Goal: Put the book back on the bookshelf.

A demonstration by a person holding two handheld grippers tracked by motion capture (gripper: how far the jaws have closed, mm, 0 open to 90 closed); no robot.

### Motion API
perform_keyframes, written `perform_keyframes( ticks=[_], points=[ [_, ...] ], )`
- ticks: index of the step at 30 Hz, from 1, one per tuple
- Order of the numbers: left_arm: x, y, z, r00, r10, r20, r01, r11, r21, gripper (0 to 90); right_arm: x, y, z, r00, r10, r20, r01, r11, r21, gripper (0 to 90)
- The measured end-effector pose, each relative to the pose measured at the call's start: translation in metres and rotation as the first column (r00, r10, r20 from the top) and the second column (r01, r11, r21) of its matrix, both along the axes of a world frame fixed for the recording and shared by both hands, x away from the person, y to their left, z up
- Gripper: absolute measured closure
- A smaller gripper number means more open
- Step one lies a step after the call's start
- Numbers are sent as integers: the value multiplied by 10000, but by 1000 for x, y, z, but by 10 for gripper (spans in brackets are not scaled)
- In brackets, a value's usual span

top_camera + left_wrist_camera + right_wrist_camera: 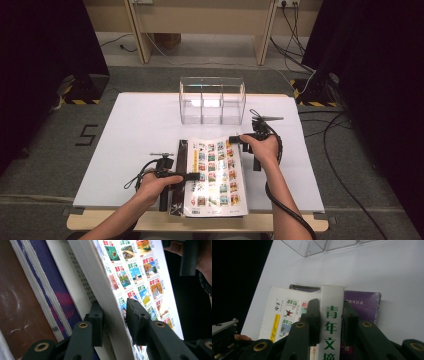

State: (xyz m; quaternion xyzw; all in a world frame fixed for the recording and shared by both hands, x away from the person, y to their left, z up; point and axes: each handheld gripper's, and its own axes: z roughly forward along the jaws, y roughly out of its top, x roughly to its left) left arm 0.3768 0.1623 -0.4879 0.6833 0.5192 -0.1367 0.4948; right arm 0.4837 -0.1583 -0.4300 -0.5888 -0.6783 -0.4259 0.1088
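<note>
Evidently the magazine, w/ its cover of small pictures, lay atop a darker book stack at the table's near edge, partly lifted. Left gripper straddled its page edge, pads about touching (grip unclear); right gripper clamped the spine. Best to raise both ends evenly, firm up the left hold first, then head for the clear organizer well behind.
</note>
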Motion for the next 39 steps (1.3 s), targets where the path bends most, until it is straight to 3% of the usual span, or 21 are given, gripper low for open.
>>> perform_keyframes(
  ticks=[3,4,6,7,10,19,25,39],
  points=[
    [-4,5,5,9984,29,560,-55,9989,461,573,-5,-1,8,9995,-79,308,71,9996,279,739],
    [-6,7,6,9968,100,790,-149,9980,614,487,-8,-1,14,9986,-87,513,73,9996,280,739],
    [-8,12,7,9929,208,1173,-305,9962,817,458,-9,0,17,9985,-82,535,65,9995,319,740],
    [-9,16,9,9897,435,1364,-526,9966,639,475,-10,0,19,9978,-101,651,83,9996,280,740],
    [-12,25,14,9798,771,1847,-908,9936,668,476,-12,0,26,9958,-231,888,225,9997,85,740],
    [-12,39,15,9724,1249,1969,-1401,9880,651,464,-18,6,42,9899,-183,1407,228,9993,-301,740],
    [-12,44,15,9666,1404,2146,-1607,9837,801,458,-23,3,56,9803,-355,1944,442,9982,-406,740],
    [-14,46,15,9653,1537,2112,-1738,9815,800,452,-29,1,75,9594,-758,2717,943,9940,-555,740]
  ],
)
